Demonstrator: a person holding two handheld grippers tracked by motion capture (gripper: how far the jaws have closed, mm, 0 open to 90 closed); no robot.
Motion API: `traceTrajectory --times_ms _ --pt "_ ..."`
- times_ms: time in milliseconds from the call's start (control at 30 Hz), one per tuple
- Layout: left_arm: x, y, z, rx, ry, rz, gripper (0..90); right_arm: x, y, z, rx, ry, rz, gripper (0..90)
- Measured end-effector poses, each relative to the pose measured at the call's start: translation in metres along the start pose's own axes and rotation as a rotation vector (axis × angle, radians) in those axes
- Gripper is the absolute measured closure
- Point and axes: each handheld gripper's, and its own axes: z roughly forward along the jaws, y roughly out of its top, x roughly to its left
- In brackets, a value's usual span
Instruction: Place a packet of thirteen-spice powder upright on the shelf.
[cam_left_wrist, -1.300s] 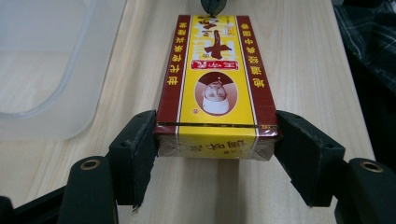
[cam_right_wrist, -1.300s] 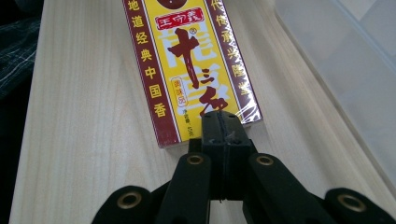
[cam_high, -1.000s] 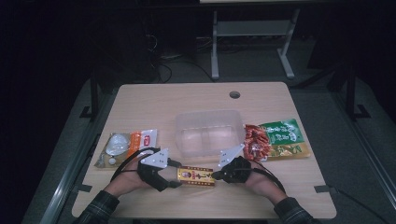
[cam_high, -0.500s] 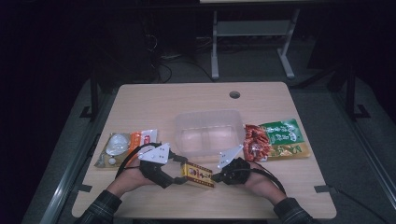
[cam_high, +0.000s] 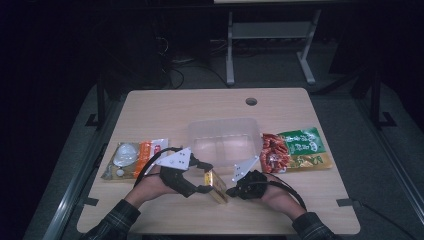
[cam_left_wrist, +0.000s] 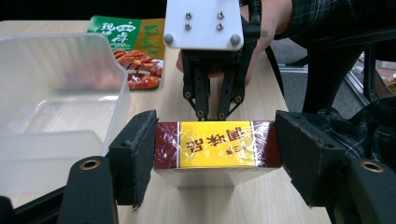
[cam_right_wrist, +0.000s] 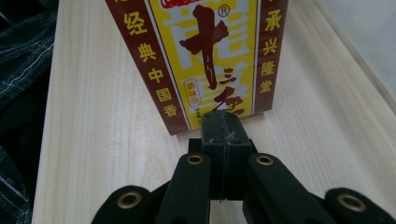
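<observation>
High view: the box (cam_high: 216, 185) sits at the near middle of the counter (cam_high: 165, 107), between my two grippers, just in front of the clear tub (cam_high: 224, 140). Left gripper (cam_high: 205, 176) comes at it from the left, right gripper (cam_high: 231, 190) from the right.

Left gripper view: my fingers (cam_left_wrist: 134, 161) bracket the box (cam_left_wrist: 215, 144) across its length. The left pad looks to touch the maroon end; the right pad seems at or just off the other end, so I judge a wide, light clamp, not certain. The box looks tipped up on an edge here, its base resting on the counter.

Right gripper view: my fingers (cam_right_wrist: 224, 135) are pressed together with nothing between them, tip against the box's lower edge (cam_right_wrist: 201, 60). I read this as a backstop, so the box does not slide while the left takes hold.

Snack packs, one left (cam_high: 131, 159) and one right (cam_high: 295, 150), lie flat beside the tub, out of the way. The tub is empty and open-topped, probably the box's destination.
</observation>
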Motion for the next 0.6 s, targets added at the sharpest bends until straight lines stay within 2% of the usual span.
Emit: traceTrajectory --times_ms 300,433,600 --pt "0.003 0.011 0.015 -0.013 -0.018 0.011 31.8 0.003 0.000 0.005 0.011 0.008 -0.017 89.6" --pt "0.002 0.014 0.022 -0.017 -0.026 0.015 31.8 0.004 -0.001 0.006 -0.005 0.019 -0.011 89.5" --pt "0.003 0.014 0.021 -0.014 -0.020 0.002 31.6 0.005 -0.002 0.003 -0.009 0.021 -0.010 89.0"
